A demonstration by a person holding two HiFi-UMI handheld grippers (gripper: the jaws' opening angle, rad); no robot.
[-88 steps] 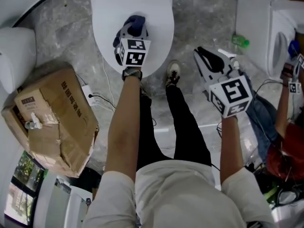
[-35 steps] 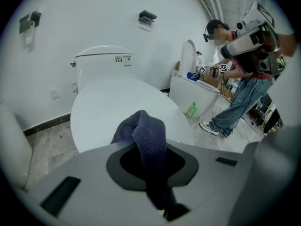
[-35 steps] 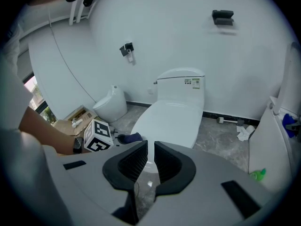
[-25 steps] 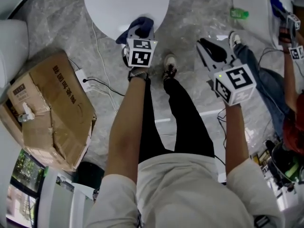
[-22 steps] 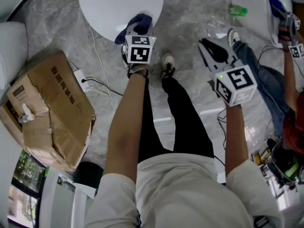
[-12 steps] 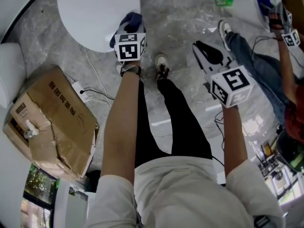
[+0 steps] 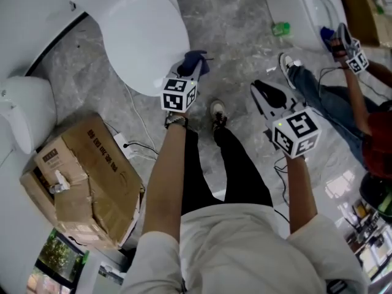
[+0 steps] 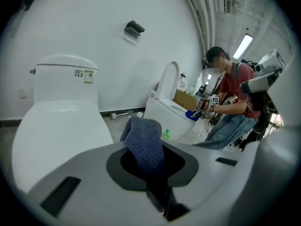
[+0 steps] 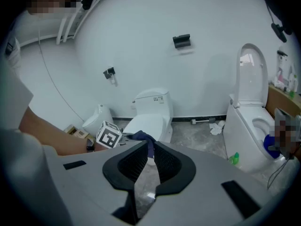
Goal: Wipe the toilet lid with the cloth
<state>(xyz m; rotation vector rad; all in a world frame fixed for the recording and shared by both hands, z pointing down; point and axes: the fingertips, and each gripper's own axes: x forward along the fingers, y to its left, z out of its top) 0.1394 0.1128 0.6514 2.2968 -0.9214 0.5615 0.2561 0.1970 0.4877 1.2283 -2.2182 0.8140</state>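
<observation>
The white toilet lid point(image 7: 138, 35) lies shut at the upper left of the head view. My left gripper point(image 7: 187, 72) hangs just off the lid's front right edge, shut on a dark blue cloth point(image 7: 194, 62). In the left gripper view the cloth point(image 8: 143, 140) stands up bunched between the jaws, with the lid point(image 8: 56, 135) and the tank point(image 8: 66, 79) to its left. My right gripper point(image 7: 262, 89) is held above the floor to the right, apart from the toilet. Its black jaws point(image 9: 149, 149) are together with nothing in them.
A crushed cardboard box point(image 7: 86, 176) sits on the floor at the left, with a white cable point(image 7: 131, 100) beside it. My own shoes point(image 7: 217, 111) stand between the grippers. At the upper right another person point(image 7: 361, 103) works at a second toilet point(image 7: 303, 8); a green bottle point(image 7: 280, 27) lies near it.
Both grippers have lifted. The left one has carried the cloth off the lid's front edge to a spot just beside it. The right jaws stay as they were.
</observation>
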